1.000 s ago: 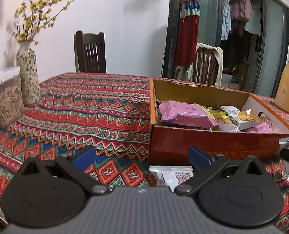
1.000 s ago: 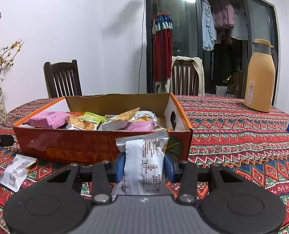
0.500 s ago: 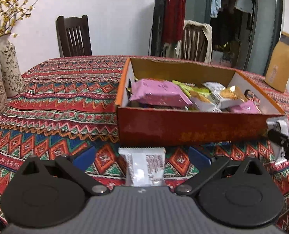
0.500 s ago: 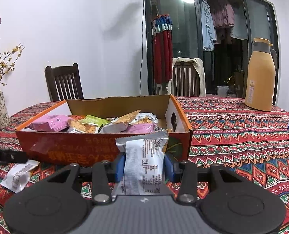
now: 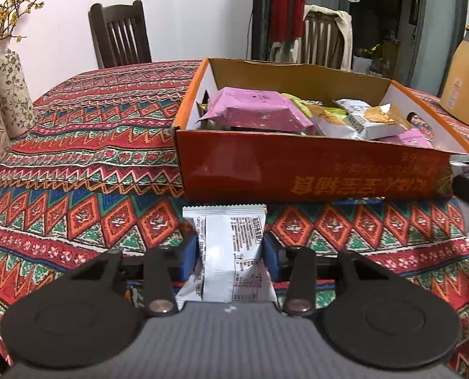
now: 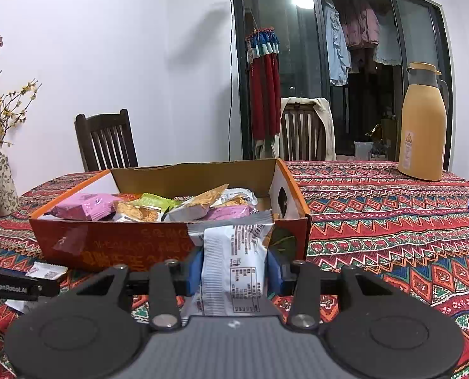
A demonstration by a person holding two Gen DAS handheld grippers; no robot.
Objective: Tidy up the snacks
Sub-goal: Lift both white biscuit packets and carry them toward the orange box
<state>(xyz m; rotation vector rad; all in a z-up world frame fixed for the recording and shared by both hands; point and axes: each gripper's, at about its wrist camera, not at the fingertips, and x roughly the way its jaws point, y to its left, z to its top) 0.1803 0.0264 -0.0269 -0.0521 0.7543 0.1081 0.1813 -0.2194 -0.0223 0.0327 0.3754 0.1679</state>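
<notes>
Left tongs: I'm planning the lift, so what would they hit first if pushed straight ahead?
Probably the orange box's near wall, just beyond the white packet that the closing left tongs have between them; depth is uncertain.

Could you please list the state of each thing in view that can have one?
Left gripper: jaws closing, a white snack packet lying on the tablecloth between them.
Right gripper: shut on a second white packet, held upright.
Orange cardboard box: open-topped, partly filled with snacks.
Pink snack pack: lying flat in the box.
Yellow thermos jug: upright, lid on.
Vase: upright, holding yellow-flowered branches.
</notes>
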